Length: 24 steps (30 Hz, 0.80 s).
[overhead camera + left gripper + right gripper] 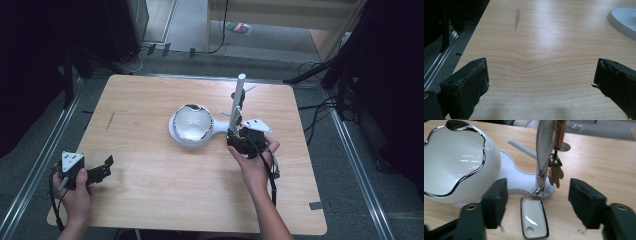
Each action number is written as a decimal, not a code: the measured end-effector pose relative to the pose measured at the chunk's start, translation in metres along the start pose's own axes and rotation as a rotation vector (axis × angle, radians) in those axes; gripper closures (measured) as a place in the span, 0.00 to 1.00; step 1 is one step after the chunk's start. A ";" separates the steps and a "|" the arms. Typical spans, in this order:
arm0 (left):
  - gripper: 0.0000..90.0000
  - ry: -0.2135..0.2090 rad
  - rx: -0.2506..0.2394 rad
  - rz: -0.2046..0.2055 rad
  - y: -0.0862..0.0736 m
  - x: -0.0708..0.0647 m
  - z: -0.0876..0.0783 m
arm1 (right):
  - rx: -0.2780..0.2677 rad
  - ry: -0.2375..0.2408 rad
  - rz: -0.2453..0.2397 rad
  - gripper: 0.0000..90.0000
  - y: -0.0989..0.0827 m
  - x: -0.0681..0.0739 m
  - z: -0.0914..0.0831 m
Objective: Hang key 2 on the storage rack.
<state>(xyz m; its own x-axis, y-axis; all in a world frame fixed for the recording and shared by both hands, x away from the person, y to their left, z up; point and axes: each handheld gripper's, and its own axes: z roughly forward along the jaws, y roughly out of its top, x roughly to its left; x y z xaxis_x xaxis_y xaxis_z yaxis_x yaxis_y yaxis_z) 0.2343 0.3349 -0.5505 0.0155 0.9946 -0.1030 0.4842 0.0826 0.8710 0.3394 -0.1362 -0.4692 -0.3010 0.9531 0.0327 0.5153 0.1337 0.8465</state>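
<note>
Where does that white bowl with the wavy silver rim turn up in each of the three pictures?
High view: the white bowl sits at the table's middle, on a white stand, left of the right gripper.
Left gripper view: not in the picture; the stand's white base shows at the top right corner.
Right gripper view: the bowl fills the upper left.
Shared landmark: the white base under the bowl.

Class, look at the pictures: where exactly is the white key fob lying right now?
In the right gripper view, the white key fob lies flat on the wooden table between the open right gripper jaws, clipped at the foot of the upright post beside the white bowl.
</note>
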 end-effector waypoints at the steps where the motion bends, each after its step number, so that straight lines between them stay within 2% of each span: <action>1: 0.00 0.001 0.000 0.001 0.000 0.000 0.000 | -0.002 0.018 -0.006 0.23 -0.003 -0.001 -0.005; 2: 0.00 0.001 0.000 0.001 0.000 0.000 0.000 | -0.002 0.018 -0.006 0.23 -0.003 -0.001 -0.005; 3: 0.00 0.001 0.000 0.000 0.000 0.000 0.000 | -0.015 -0.021 -0.053 0.14 -0.006 0.000 -0.009; 4: 0.00 0.000 0.000 0.000 0.000 0.000 0.000 | -0.019 -0.042 -0.068 0.13 -0.008 0.001 -0.011; 7: 0.00 -0.001 -0.002 0.000 0.000 0.000 0.000 | -0.029 -0.031 -0.080 0.12 -0.011 0.000 -0.015; 10: 0.00 -0.001 -0.002 0.001 0.000 0.000 0.000 | -0.007 -0.022 -0.074 0.05 -0.015 -0.003 -0.016; 12: 0.00 -0.001 -0.002 0.000 0.000 0.000 0.000 | 0.014 -0.017 -0.088 0.01 -0.020 -0.005 -0.016; 22: 0.00 -0.002 -0.004 0.006 0.000 -0.001 0.000 | 0.028 -0.049 -0.088 0.00 -0.037 -0.015 -0.022; 24: 0.00 -0.002 -0.004 0.006 0.000 -0.001 0.000 | 0.025 -0.068 -0.091 0.00 -0.040 -0.018 -0.024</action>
<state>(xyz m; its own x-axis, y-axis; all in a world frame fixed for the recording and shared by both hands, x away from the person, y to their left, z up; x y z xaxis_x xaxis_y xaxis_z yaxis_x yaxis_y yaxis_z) 0.2342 0.3342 -0.5504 0.0200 0.9949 -0.0987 0.4810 0.0770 0.8733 0.3048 -0.1649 -0.4912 -0.2925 0.9529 -0.0803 0.5089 0.2262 0.8306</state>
